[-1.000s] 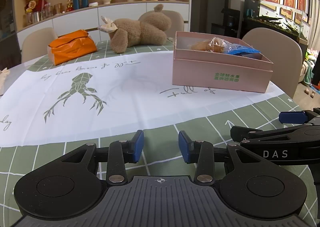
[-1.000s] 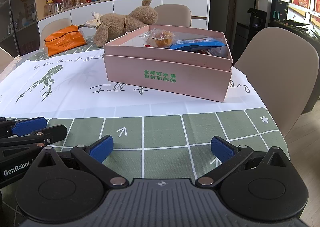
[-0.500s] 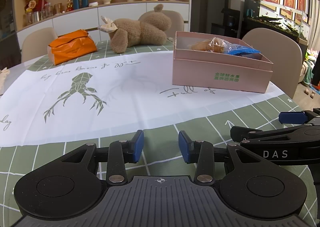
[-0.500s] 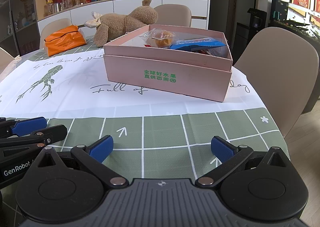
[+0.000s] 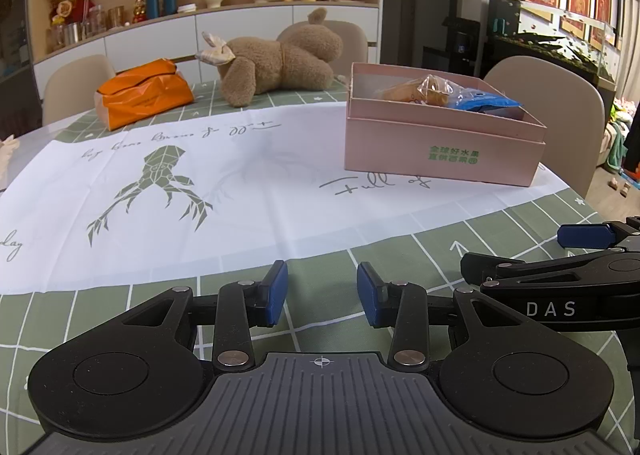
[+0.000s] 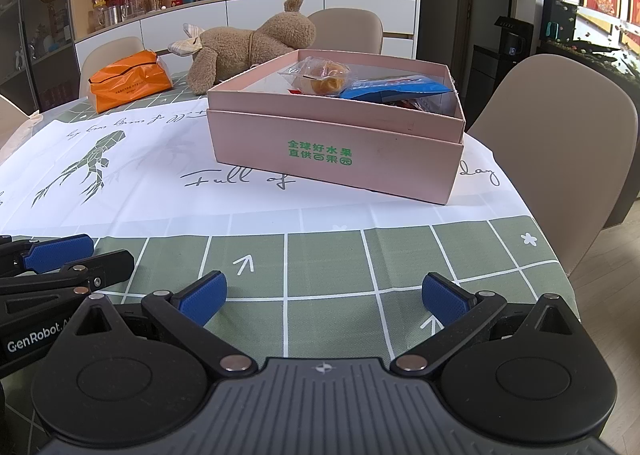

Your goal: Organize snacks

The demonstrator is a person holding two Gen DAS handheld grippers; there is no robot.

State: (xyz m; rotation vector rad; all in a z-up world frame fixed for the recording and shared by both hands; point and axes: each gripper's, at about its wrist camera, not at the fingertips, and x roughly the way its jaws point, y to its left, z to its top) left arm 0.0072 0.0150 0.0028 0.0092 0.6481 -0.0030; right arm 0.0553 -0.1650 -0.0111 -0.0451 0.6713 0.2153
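Observation:
A pink cardboard box with green print stands on the table at the right. Inside it lie a clear bag with a brown pastry and a blue snack packet. My left gripper is open and empty, low over the green checked cloth near the front edge. My right gripper is open wide and empty, beside the left one, in front of the box. Each gripper shows at the edge of the other's view.
A brown plush toy and an orange bag lie at the far side. A white printed sheet covers the table's middle. Beige chairs stand around the table. Shelves line the back wall.

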